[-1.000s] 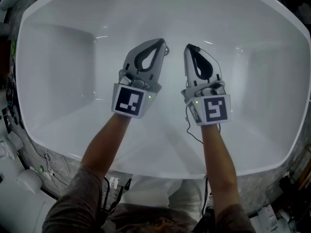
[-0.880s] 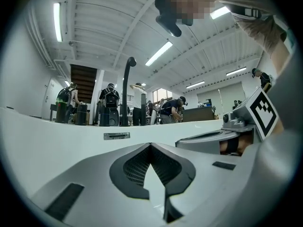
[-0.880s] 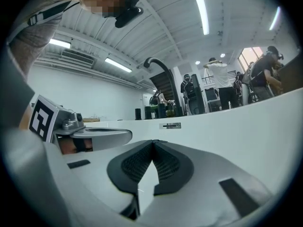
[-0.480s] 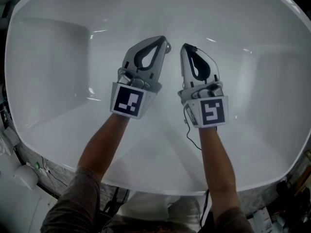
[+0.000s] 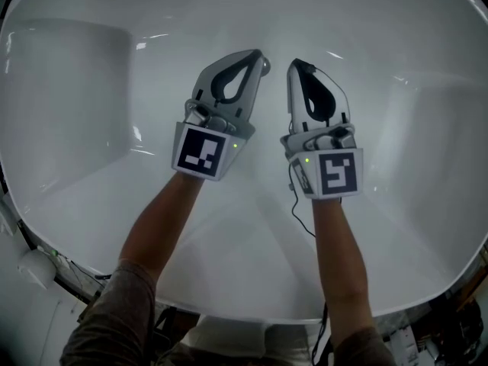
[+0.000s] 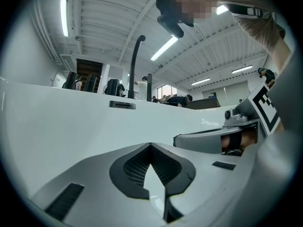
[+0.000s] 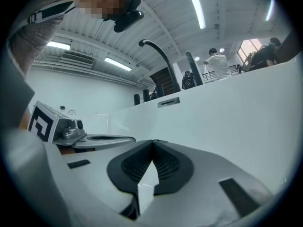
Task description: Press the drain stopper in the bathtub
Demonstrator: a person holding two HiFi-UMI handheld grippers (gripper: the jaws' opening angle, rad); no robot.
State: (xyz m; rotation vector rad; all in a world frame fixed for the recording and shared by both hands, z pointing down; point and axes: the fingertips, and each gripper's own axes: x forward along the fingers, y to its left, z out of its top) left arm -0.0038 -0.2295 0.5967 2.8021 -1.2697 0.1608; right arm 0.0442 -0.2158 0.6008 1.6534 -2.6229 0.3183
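In the head view both grippers hang side by side over the floor of the white bathtub (image 5: 91, 174). My left gripper (image 5: 255, 54) is shut, its tips meeting with nothing between them. A small grey metal piece (image 5: 265, 64), likely the drain stopper, peeks out at its tip, mostly hidden. My right gripper (image 5: 296, 65) is shut and empty too, a little to the right of that piece. In the left gripper view the shut jaws (image 6: 150, 144) face the far tub wall. The right gripper view shows the same for its jaws (image 7: 152, 141). The stopper is in neither gripper view.
A dark overflow slot (image 6: 122, 105) sits high on the far tub wall, with a black curved faucet (image 6: 135, 65) above it; both also show as the slot (image 7: 169, 101) and faucet (image 7: 158, 56). People stand beyond the tub rim. Cables lie outside the near rim (image 5: 76, 277).
The view has drawn closer to the tub, which now fills more of the picture. Both grippers have edged slightly forward, still side by side and shut.
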